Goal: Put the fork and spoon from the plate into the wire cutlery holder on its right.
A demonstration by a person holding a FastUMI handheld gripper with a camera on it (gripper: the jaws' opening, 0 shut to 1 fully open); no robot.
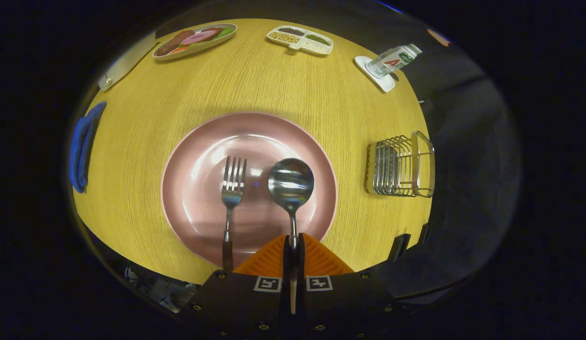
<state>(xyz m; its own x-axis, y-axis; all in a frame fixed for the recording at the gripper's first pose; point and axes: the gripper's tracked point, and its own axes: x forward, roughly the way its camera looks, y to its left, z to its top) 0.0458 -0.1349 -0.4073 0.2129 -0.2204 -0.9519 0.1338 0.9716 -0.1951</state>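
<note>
A pink plate (198, 141) lies on the round wooden table just ahead of my fingers. On it a metal fork (232, 189) lies to the left and a metal spoon (291, 182) to the right, bowls and tines pointing away from me. My gripper (293, 245) is shut on the spoon's handle, with the orange fingers (269, 259) pressed together around it. The fork's dark handle runs down beside the left finger. The wire cutlery holder (400, 165) stands on the table to the right of the plate.
Beyond the plate are an oval dish of food (194, 39), a white divided tray (300, 39) and a tipped bottle on a white coaster (392, 60). A blue cloth (82, 146) hangs at the table's left edge. Bare wood separates the plate and the holder.
</note>
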